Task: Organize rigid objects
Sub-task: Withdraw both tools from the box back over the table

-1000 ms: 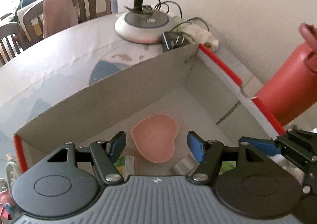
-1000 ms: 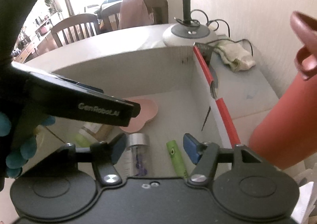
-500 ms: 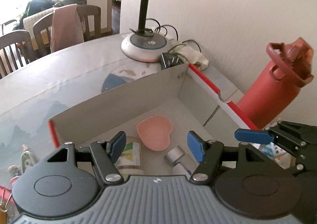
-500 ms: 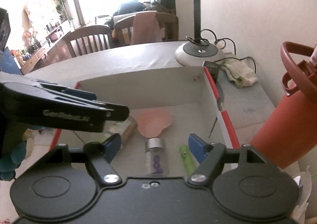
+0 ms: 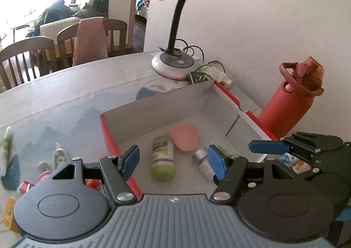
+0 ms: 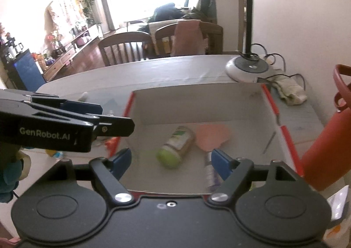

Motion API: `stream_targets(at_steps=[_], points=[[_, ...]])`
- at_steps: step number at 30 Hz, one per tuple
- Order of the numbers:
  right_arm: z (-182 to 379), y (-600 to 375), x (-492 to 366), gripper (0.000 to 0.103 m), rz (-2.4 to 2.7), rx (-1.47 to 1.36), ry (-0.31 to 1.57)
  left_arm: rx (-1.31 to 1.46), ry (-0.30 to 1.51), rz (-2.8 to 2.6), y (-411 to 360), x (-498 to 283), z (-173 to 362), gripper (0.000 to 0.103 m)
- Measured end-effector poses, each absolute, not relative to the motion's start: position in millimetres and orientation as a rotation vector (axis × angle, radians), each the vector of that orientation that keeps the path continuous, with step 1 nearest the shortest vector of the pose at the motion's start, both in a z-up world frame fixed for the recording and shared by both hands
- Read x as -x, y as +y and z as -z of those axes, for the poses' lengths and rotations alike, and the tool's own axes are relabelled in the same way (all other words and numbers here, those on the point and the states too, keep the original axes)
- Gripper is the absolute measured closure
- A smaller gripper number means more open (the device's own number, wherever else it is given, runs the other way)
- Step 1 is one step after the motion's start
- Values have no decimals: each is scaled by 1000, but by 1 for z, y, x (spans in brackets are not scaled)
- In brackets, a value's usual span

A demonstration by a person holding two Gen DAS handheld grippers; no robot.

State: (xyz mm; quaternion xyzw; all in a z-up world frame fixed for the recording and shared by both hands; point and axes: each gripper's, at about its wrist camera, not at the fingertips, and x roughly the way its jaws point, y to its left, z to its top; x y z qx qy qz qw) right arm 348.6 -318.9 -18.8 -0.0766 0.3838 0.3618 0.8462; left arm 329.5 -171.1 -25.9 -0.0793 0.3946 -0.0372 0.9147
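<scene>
A white cardboard box with red edges (image 5: 166,103) (image 6: 197,103) lies open on the table. Inside it lie a pink heart-shaped dish (image 5: 184,136) (image 6: 211,136), a jar with a green lid (image 5: 162,157) (image 6: 176,147) on its side, and a small clear bottle with a silver cap (image 5: 203,161) (image 6: 210,173). My left gripper (image 5: 173,161) hangs open above the box's near left part, nothing between its fingers. My right gripper (image 6: 170,161) is over the near edge; its jaws are opening and hold nothing. Each gripper shows in the other's view.
A red water bottle (image 5: 289,99) (image 6: 324,145) stands right of the box. A desk lamp (image 5: 173,63) (image 6: 248,66) with cables and a cloth sits behind it. Several small bottles and packets (image 5: 43,169) lie left of the box. Wooden chairs (image 6: 125,48) stand beyond the table.
Both grippers have pulled up and back from the box, so more of it and the table shows. The jar now lies in view. The right gripper's jaws have spread wider.
</scene>
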Motion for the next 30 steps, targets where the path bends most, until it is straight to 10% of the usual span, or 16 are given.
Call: stream_targets(at_steps=[30], points=[[39,-171,-231,9,-865,218,844,194,772,33,8,-194,36,10]])
